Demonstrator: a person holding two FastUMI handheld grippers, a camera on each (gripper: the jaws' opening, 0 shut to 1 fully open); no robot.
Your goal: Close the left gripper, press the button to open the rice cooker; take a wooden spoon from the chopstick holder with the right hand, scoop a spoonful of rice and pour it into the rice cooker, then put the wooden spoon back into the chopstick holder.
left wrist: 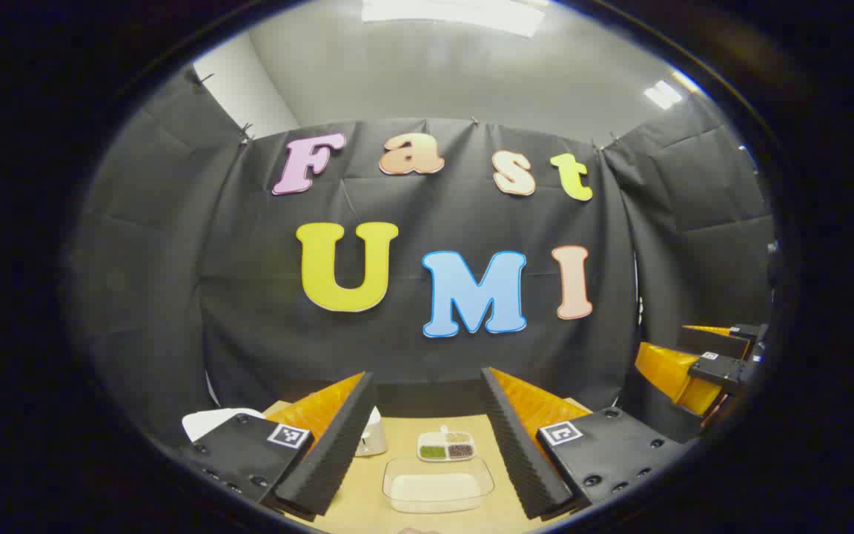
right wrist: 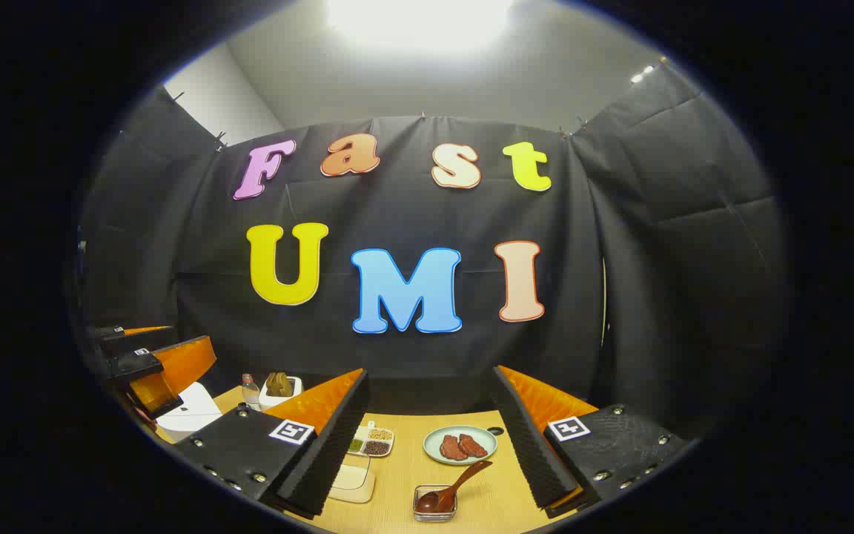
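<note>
Both grippers hover above the wooden table (right wrist: 397,475), jaws spread and holding nothing. Between the left gripper (left wrist: 427,445) jaws lie a clear tray of rice (left wrist: 438,486) and, farther off, a small divided dish of grains (left wrist: 446,446). The white rice cooker (right wrist: 188,412) sits at the far left, just beside the left gripper as seen in the right gripper view. Between the right gripper (right wrist: 431,452) jaws a wooden spoon (right wrist: 451,488) rests in a small clear container (right wrist: 434,503), with a plate of red pieces (right wrist: 460,445) behind. A white holder with brown utensils (right wrist: 279,387) stands at the far left, beside a small bottle (right wrist: 250,391).
</note>
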